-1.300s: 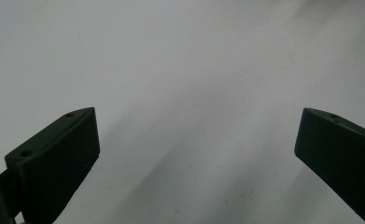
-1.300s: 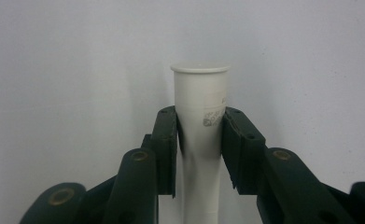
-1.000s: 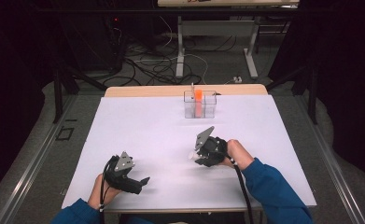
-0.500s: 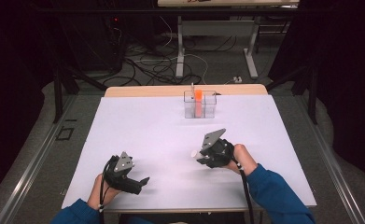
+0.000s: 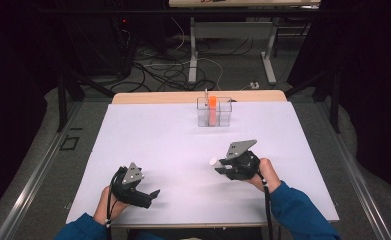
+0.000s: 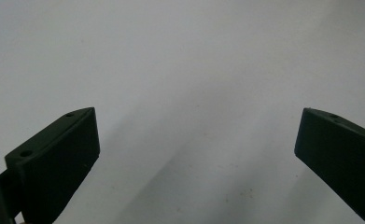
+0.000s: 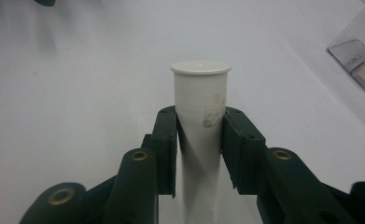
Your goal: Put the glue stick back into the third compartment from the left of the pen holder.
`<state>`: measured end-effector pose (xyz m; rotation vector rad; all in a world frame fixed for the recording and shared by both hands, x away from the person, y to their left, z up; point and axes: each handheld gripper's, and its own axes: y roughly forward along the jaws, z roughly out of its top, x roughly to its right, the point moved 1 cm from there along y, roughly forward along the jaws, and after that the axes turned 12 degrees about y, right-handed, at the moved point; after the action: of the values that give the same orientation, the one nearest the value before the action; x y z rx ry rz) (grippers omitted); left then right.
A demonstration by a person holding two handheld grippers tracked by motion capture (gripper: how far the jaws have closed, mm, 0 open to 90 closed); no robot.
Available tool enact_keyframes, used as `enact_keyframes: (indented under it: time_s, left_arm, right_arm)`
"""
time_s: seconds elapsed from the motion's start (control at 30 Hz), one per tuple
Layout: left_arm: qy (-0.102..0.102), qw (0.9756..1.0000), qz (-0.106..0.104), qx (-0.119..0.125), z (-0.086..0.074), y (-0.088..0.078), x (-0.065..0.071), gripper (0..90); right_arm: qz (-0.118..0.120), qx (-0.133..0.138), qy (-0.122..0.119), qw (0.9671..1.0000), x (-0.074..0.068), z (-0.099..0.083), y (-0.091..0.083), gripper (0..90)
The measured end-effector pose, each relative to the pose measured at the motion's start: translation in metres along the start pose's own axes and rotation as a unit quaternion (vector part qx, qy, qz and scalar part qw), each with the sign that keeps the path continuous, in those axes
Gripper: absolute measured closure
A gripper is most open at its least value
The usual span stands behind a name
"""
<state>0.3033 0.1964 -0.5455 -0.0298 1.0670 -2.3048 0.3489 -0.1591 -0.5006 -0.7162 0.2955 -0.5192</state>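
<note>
My right gripper (image 7: 200,135) is shut on a white plastic tube (image 7: 201,98) with a flat cap, its pads pressing both sides of the tube. From above, the right gripper (image 5: 222,166) hangs over the right middle of the white table (image 5: 158,145), the white tube (image 5: 214,162) pointing left. My left gripper (image 5: 153,194) rests near the front left edge, and the left gripper view shows its jaws (image 6: 194,154) standing wide open over bare table. A clear plastic rack (image 5: 214,111) holding an orange tube (image 5: 212,106) stands at the table's far middle.
The clear rack's corner (image 7: 357,60) lies at the right edge of the right gripper view. Beyond the table's far wooden edge (image 5: 198,96) are cables and desk legs on the floor. Dark surroundings flank both sides.
My right gripper has carried the white tube a short way toward the right and nearer the front edge. The left gripper has stayed put.
</note>
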Motion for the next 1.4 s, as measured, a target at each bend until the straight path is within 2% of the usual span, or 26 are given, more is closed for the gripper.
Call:
enact_keyframes:
  time_s: [0.07,0.3,0.33,0.37,0.43,0.53,0.6,0.8,1.0,1.17,1.4]
  left_arm:
    - [-0.002,0.9999,0.008,0.008,0.000,0.001,0.001,0.0]
    - [-0.003,0.9999,0.009,0.012,0.000,0.001,0.001,0.0]
    - [-0.003,0.9999,0.009,0.012,0.000,0.001,0.001,0.0]
    - [-0.004,1.0000,0.000,0.007,0.000,0.000,0.000,0.0]
    - [-0.003,0.9999,0.010,0.012,0.000,0.001,0.001,0.0]
    - [-0.004,0.9999,0.003,0.009,0.001,0.000,0.000,0.1]
    - [0.000,1.0000,0.005,0.009,0.000,0.000,0.000,0.1]
    - [-0.001,0.9999,0.004,0.010,0.000,0.000,0.000,0.0]
    - [-0.004,0.9999,0.000,0.010,0.001,-0.001,0.000,0.0]
    - [-0.005,0.9999,0.001,0.012,0.000,0.000,0.000,0.0]
    - [-0.004,0.9999,0.005,0.013,0.001,0.000,0.000,0.0]
  right_arm:
    - [-0.001,0.005,0.005,1.0000,0.001,-0.001,-0.001,68.0]
    - [-0.018,0.028,0.013,0.9994,0.004,-0.003,0.000,68.0]
    - [-0.018,0.029,0.015,0.9993,0.004,-0.003,0.000,68.0]
    - [-0.016,0.027,0.016,0.9994,0.005,-0.003,-0.001,68.0]
    - [-0.018,0.030,0.019,0.9992,0.005,-0.003,-0.002,68.0]
    - [-0.025,0.035,0.026,0.9987,0.008,-0.003,-0.005,68.0]
    - [-0.030,0.040,0.022,0.9985,0.010,-0.002,-0.007,67.9]
    - [-0.037,0.042,0.032,0.9979,0.013,-0.003,-0.009,68.0]
    - [-0.050,0.056,0.048,0.9961,0.018,-0.004,-0.010,68.0]
    - [-0.058,0.065,0.051,0.9949,0.022,-0.003,-0.011,68.0]
    - [-0.072,0.074,0.069,0.9923,0.029,-0.004,-0.013,68.0]
